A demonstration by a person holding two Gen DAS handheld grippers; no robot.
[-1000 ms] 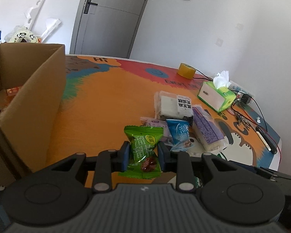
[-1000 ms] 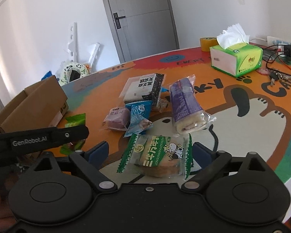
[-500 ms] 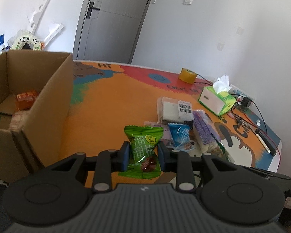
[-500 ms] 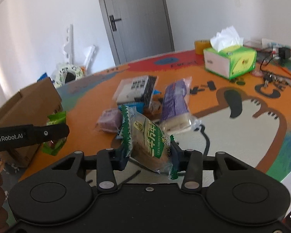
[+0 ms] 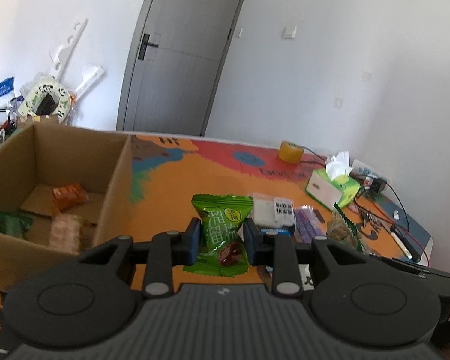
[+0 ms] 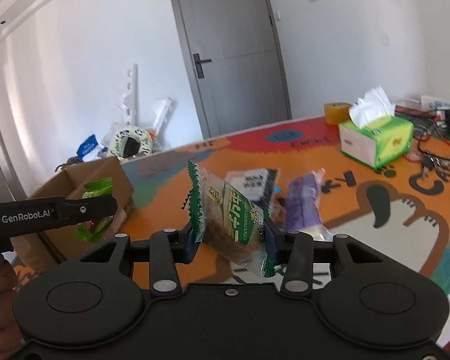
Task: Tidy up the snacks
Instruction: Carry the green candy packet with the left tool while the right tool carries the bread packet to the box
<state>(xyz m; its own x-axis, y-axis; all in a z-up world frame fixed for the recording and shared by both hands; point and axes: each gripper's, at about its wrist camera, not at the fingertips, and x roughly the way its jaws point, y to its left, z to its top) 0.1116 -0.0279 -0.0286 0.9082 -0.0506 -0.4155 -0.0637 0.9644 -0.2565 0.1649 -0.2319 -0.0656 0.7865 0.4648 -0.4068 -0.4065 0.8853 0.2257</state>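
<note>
Pinching a bright green crinkly plum-candy packet (image 5: 222, 234) in my left claw (image 5: 222, 240) beside the open cardboard box (image 5: 114, 186), I clamped a green-and-white cow-printed cake wrapper (image 6: 234, 222) in my right claw (image 6: 232, 240), near the "GenRobot.AI" lettering (image 6: 25, 217).

Cardboard box (image 5: 111, 186) at table's (image 5: 195, 180) left with packets inside, loose snack pile (image 5: 288, 213) right of it, tissue box (image 5: 330, 186) farther right, tape roll (image 5: 290, 151) at far edge.
</note>
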